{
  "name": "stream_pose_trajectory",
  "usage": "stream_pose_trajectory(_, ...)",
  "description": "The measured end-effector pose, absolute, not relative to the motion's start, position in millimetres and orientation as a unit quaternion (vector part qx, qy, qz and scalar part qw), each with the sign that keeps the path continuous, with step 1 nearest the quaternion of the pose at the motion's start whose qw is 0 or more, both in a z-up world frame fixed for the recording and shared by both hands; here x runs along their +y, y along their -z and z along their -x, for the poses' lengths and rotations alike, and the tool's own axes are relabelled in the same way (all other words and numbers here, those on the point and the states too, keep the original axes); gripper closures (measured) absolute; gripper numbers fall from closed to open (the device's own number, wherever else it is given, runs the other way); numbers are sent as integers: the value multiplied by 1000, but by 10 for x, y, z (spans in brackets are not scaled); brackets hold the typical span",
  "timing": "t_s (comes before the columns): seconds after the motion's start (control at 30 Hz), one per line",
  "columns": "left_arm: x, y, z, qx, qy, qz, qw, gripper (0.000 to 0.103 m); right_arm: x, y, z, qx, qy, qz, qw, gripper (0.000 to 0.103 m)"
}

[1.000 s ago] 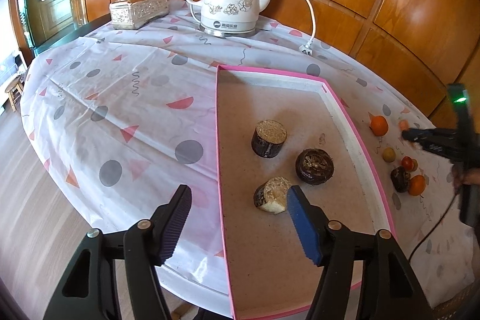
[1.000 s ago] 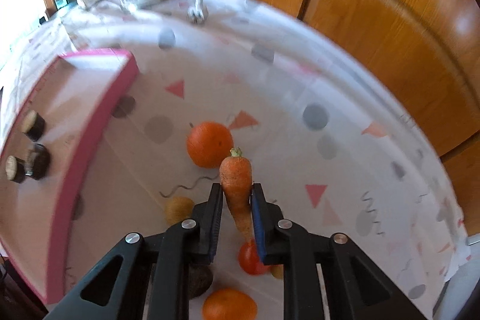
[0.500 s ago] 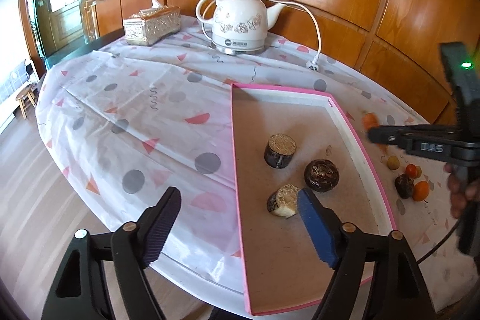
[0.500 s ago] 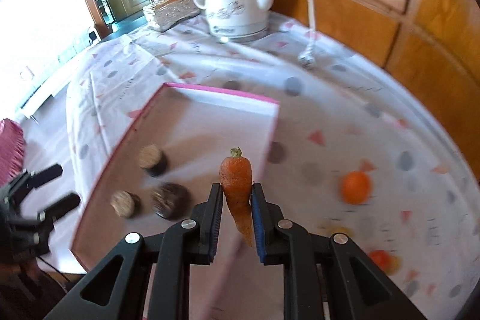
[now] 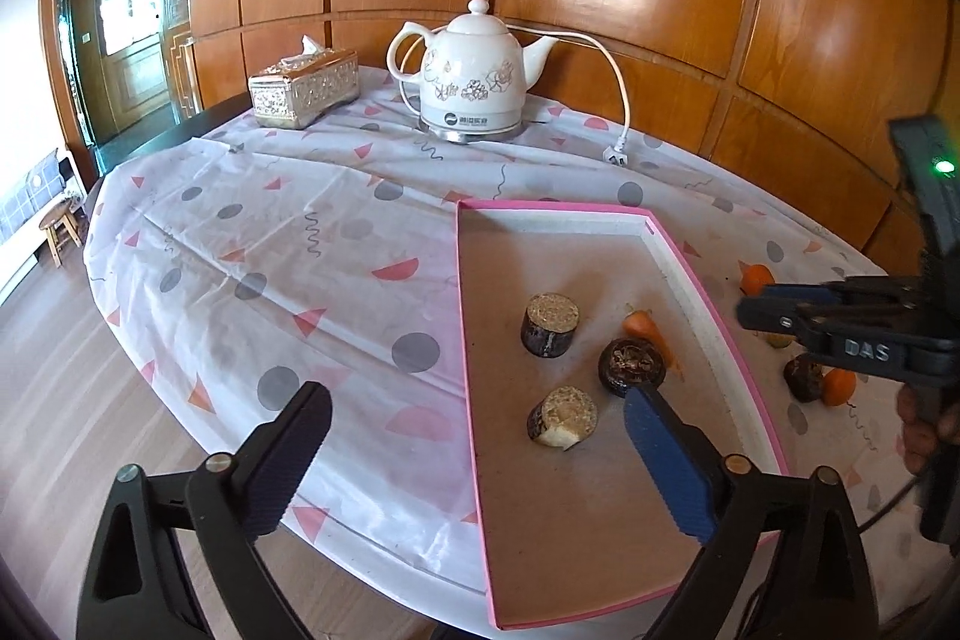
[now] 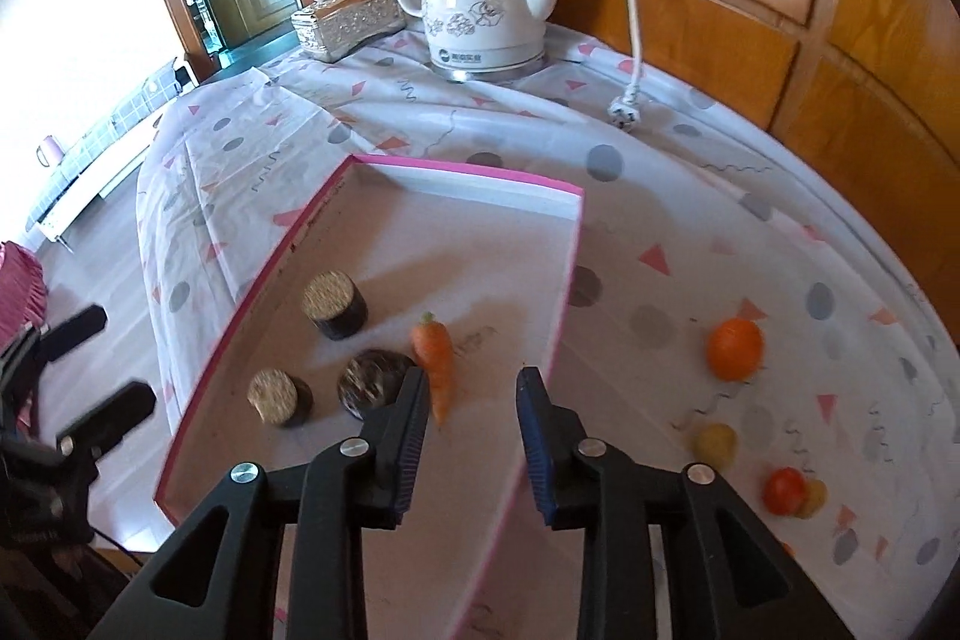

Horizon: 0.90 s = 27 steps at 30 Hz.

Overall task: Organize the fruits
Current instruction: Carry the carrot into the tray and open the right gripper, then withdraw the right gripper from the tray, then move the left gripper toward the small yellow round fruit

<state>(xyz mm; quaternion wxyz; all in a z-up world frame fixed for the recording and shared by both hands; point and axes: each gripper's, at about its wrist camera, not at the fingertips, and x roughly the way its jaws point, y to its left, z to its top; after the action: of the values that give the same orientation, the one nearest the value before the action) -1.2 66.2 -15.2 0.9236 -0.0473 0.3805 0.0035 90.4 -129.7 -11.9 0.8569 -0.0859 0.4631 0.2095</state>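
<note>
Over tray [image 6: 462, 173], right gripper [image 6: 474, 394] tilts down — jaws opening, carrot [image 6: 437, 349] seemingly free.

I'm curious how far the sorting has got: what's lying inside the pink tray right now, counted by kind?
Inside the pink tray:
Dark round pieces: 3
Carrot: 1
Total: 4

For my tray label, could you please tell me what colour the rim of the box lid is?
Pink: the rim runs pink around the box lid's pale brown floor, clearest in the right wrist view.
</note>
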Motion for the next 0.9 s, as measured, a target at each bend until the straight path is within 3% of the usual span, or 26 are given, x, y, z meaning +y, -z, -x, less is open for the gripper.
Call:
stream_pose_trajectory(0.63, 390, 143, 2, 387, 7, 8, 922, 0, -2147, 28, -498, 450, -132, 109, 876, 69)
stream_pose_trajectory(0.9, 347, 4, 5, 355, -4, 8, 935, 0, -2738, -33, -407, 456, -71, 98, 881, 68)
